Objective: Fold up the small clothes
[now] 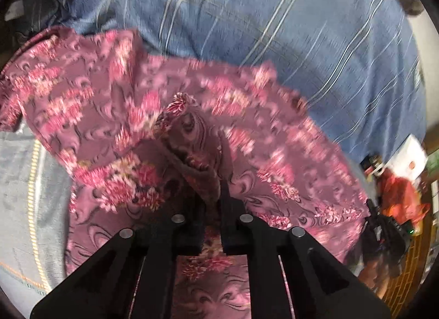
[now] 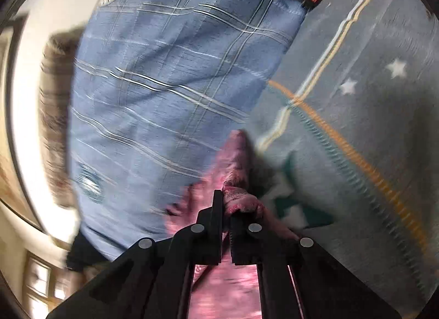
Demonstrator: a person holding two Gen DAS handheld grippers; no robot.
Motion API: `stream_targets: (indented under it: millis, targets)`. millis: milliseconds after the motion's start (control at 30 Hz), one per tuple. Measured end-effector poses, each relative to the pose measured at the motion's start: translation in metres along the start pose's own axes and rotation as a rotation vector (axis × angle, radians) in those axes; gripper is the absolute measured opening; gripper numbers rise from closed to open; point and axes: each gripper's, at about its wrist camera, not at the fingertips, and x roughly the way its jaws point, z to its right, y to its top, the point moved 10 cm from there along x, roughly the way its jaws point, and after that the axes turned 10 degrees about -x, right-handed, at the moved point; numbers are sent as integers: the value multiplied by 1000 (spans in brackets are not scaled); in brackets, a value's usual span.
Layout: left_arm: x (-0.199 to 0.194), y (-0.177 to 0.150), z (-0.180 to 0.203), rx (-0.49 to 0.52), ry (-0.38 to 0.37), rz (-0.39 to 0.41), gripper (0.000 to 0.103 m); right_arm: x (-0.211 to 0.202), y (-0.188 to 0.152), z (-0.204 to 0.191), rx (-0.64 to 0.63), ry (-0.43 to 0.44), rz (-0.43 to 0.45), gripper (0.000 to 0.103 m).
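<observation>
A small mauve garment (image 1: 115, 105) with a pink flower print lies spread over the bed in the left wrist view. My left gripper (image 1: 212, 195) is shut on a bunched fold of this garment, which rises in a ridge ahead of the jaws. In the right wrist view my right gripper (image 2: 226, 209) is shut on another rolled edge of the same garment (image 2: 236, 159), and pink cloth hangs below the jaws. That view is blurred by motion.
A blue plaid sheet (image 1: 274, 30) covers the bed beyond the garment. A grey-blue blanket (image 2: 370, 126) with stars and an orange stripe lies beside it. At the right edge are an orange cloth (image 1: 397, 195), a white box (image 1: 408, 157) and dark objects off the bed.
</observation>
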Motion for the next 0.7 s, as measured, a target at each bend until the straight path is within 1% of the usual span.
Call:
stream_targets:
  millis: [33, 67, 100, 133, 200, 233, 300, 333, 400, 467, 533, 567, 633, 667, 700]
  targets:
    - [10, -5, -4, 4, 30, -20, 8, 5, -5, 9, -13, -41, -31, 3]
    - [16, -8, -8, 3, 46, -30, 13, 11, -12, 17, -18, -58, -62, 1]
    - [14, -8, -9, 0, 32, -11, 13, 8, -13, 18, -19, -38, -47, 1]
    - [9, -9, -10, 0, 24, -9, 14, 5, -15, 18, -22, -39, -47, 2]
    - [-3, -13, -16, -12, -4, -20, 14, -6, -21, 14, -43, -56, -48, 11]
    - [-13, -14, -20, -23, -33, -13, 14, -12, -25, 11, -59, -67, -43, 11]
    - [-29, -15, -25, -51, -77, 11, 14, -20, -32, -9, -111, -29, -26, 11]
    - [-36, -14, -24, -64, -100, 21, 14, -20, -36, -16, -138, -25, -24, 11]
    - [-40, -11, -17, -65, -116, 26, 16, -9, -41, -45, -231, -11, -33, 11]
    - [-36, -7, -4, -30, -100, 39, 20, 9, -49, -66, -293, 0, -69, 11]
    - [-24, -4, 3, 3, -65, 53, 22, 26, -58, -79, -334, 10, -95, 11]
    - [-17, -4, 4, 9, -49, 49, 25, 39, -63, -82, -369, -8, -108, 12]
    - [2, -8, -3, -4, -17, 15, 25, 51, -76, -71, -410, -62, -140, 18]
    - [9, -10, -6, -6, -19, 12, 25, 62, -85, -61, -411, -96, -193, 15]
    - [7, -9, -6, 7, -32, 44, 25, 64, -88, -55, -401, -105, -189, 11]
